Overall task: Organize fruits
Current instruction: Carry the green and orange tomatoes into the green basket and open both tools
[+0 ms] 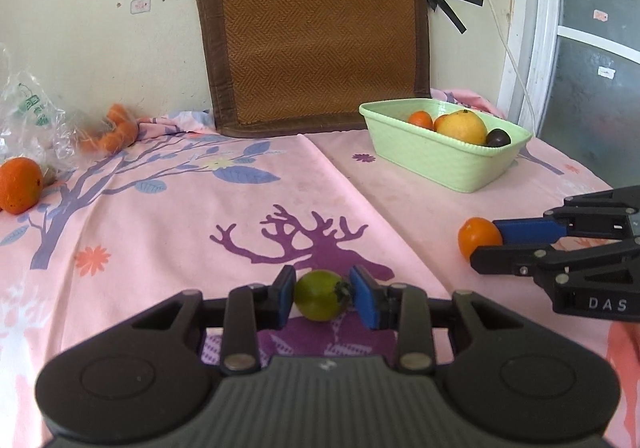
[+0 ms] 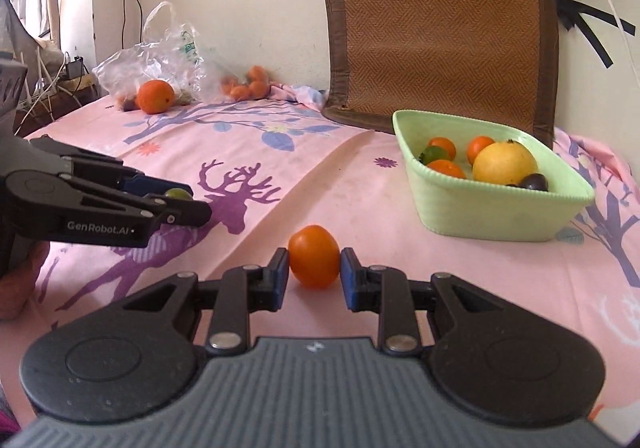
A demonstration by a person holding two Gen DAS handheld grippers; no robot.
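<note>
With both grippers down at cloth level, slips are the main risk. Left gripper (image 1: 322, 298) has its jaws nearly closed around the green fruit (image 1: 322, 295); left pad looks to touch, right pad sits at the stem end, maybe a sliver of gap, so I can't tell if the hold is firm. Right gripper (image 2: 314, 268) brackets the orange fruit (image 2: 314, 256), jaws narrow, both blue pads right against its sides, fruit resting on the pink tablecloth (image 2: 360, 207). Both fruits are round and smooth, so an off-centre pinch could squirt them out and roll them across the table. Green basket (image 2: 500, 215) lies ahead to the right, already holding several fruits; a high drop could bounce pieces out. Grippers sit near each other, so crossing paths toward the basket risks a knock.
</note>
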